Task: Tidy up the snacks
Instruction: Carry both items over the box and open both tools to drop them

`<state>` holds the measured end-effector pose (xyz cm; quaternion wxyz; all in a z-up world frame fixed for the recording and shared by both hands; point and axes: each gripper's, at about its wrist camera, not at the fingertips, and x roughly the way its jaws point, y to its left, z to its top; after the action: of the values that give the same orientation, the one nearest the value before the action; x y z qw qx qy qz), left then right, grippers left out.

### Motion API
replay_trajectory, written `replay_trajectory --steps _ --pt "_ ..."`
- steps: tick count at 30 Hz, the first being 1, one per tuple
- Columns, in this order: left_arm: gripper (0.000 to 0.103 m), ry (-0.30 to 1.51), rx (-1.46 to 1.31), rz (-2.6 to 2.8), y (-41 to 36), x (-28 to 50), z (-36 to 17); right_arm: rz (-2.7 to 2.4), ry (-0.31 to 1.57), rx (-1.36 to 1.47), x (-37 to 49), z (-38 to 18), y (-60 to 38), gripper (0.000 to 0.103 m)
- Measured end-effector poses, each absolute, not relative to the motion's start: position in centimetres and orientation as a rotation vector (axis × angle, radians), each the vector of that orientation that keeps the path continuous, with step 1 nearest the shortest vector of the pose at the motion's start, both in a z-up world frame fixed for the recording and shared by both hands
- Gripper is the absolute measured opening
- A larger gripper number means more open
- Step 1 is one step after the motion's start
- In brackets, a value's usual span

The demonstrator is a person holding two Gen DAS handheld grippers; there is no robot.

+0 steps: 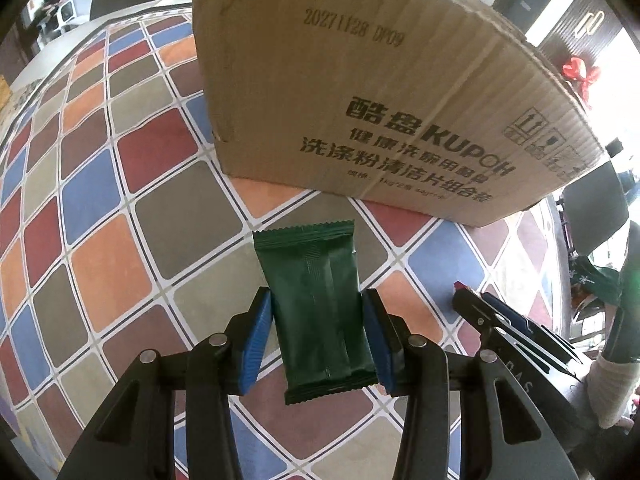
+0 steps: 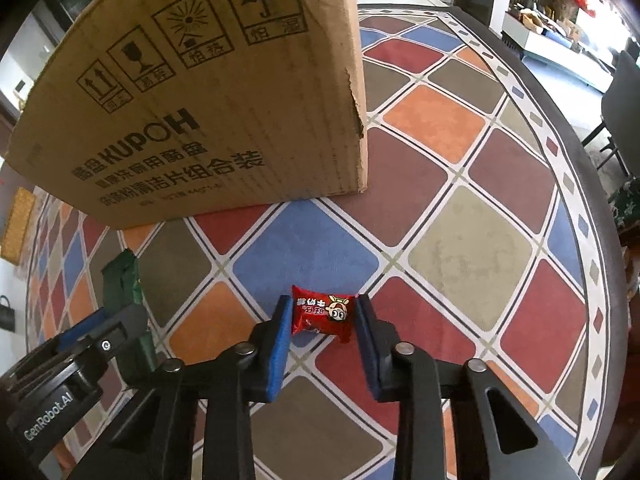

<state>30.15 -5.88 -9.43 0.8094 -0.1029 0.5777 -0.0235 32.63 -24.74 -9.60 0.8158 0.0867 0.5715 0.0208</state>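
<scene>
Reaching forward side by side above the counter [image 2: 472, 236], left tongs [image 1: 318, 312] clamp a green packet [image 1: 316, 308], right tongs [image 2: 322, 314] clamp a red candy [image 2: 322, 314]; cardboard box [image 1: 360, 92] just ahead.

A dark green snack packet [image 1: 318, 312], long and flat with crimped ends and its back seam facing up, stands lengthwise in the lower centre of the left wrist view. A small red candy wrapper [image 2: 323, 312] with a cartoon face and white lettering sits in the lower centre of the right wrist view. A tall brown cardboard box [image 1: 360, 92] printed KUPOH fills the upper frame.
</scene>
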Motion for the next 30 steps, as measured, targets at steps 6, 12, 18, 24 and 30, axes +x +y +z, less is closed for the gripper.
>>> replay_trajectory --steps 6,12,18,24,30 --pt "0.045 1.198 -0.215 -0.098 -5.3 30.0 -8.3 0.068 1.174 0.197 31.7 -8.1 -24.2 0.030" --pt "0.045 1.138 -0.185 -0.124 -4.7 29.4 -5.9 0.099 1.127 0.207 30.8 -6.0 -23.6 0.030" --pt "0.045 1.071 -0.172 -0.170 -4.5 28.9 -3.0 0.124 1.057 0.199 29.8 -3.2 -23.1 0.030" --pt "0.045 0.994 -0.160 -0.197 -4.4 28.6 -0.3 0.138 0.958 0.186 28.7 0.3 -22.9 0.030" --pt "0.045 0.918 -0.162 -0.229 -4.1 28.4 3.0 0.153 0.878 0.180 27.9 3.5 -22.7 0.030"
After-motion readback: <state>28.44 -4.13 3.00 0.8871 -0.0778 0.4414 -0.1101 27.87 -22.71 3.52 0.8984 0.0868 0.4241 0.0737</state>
